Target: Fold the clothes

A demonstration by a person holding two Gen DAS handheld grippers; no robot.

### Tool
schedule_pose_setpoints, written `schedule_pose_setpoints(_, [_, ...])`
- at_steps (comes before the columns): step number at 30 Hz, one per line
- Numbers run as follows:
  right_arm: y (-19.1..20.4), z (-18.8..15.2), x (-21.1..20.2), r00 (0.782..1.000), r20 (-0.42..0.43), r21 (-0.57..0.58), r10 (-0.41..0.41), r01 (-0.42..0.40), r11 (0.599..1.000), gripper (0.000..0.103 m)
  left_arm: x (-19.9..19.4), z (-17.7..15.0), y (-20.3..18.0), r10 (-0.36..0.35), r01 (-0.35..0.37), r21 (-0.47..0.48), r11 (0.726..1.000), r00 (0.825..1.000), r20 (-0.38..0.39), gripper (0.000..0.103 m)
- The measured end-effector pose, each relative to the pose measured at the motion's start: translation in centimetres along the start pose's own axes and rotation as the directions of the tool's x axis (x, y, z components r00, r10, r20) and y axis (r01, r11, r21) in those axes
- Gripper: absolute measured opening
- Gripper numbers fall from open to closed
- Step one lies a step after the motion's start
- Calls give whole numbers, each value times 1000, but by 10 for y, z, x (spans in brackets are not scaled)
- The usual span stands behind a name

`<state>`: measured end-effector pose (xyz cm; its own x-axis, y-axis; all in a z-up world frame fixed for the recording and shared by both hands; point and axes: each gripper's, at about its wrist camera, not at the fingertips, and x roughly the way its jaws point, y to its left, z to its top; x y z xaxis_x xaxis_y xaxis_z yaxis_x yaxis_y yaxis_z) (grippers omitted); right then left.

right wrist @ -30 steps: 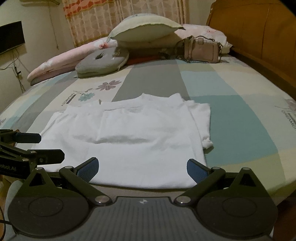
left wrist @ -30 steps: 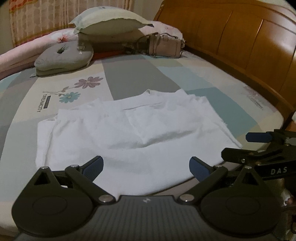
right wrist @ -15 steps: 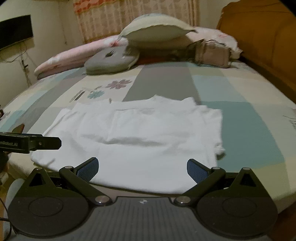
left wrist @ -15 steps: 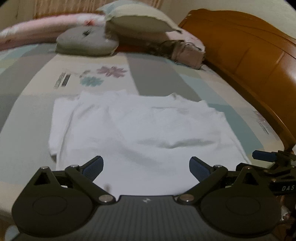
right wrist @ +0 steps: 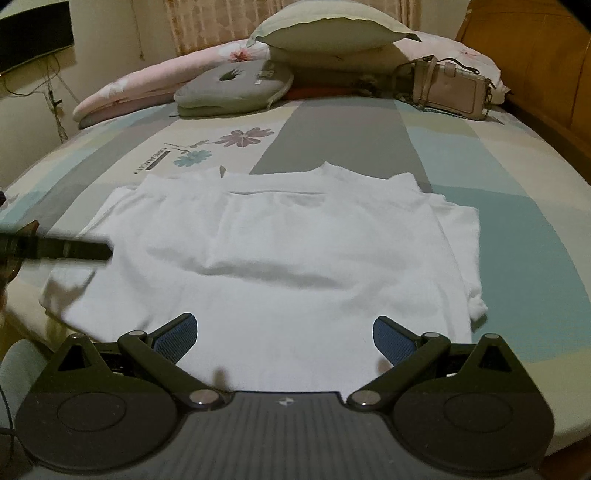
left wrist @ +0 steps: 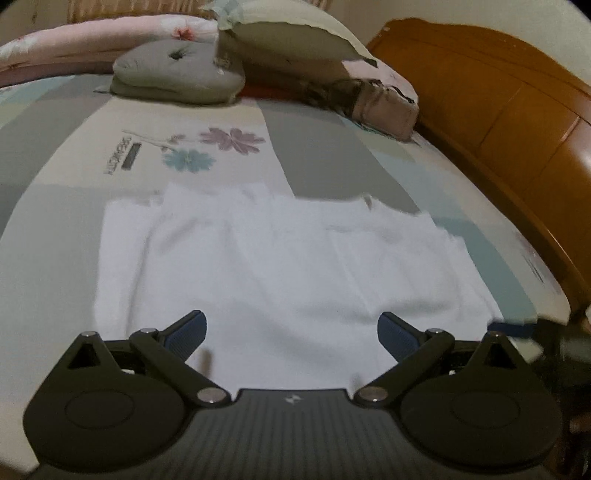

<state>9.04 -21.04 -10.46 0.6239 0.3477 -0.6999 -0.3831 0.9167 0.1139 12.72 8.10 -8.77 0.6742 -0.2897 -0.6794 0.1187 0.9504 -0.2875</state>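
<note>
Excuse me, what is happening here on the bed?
A person holds two grippers over a white garment spread flat on the bed, its sleeves already turned in. The left gripper and the right gripper both stand open above the near hem, and neither holds cloth. Pillows and a handbag lie at the far end. The next fold has not begun.
</note>
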Motion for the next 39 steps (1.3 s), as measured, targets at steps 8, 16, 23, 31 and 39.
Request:
schedule_pose_setpoints(8, [-5,-20,16,997,-72,-35,-13,11,999,103,23,-19,11,14,-14,-10,1000,999,-41,99])
schedule_pose_setpoints(16, [-1,-16,20,996,-89,-26,-27,25,999,103,8,-16,27,-20,17,-67,998,999,-45,99])
schedule_pose_setpoints(23, [-3,-14,21,995,-94,-11,-22,21,1000,103,-13,10,58,-109,114,-135,984,993,46,99])
schedule_pose_setpoints(31, [1,-15,22,994,-101,-50,-50,45,998,103,28,22,81,-93,87,-198,976,995,-21,98])
schedule_pose_setpoints(39, [2,-15,24,993,-99,-52,-60,55,997,103,10,12,40,-146,146,-73,987,989,1,99])
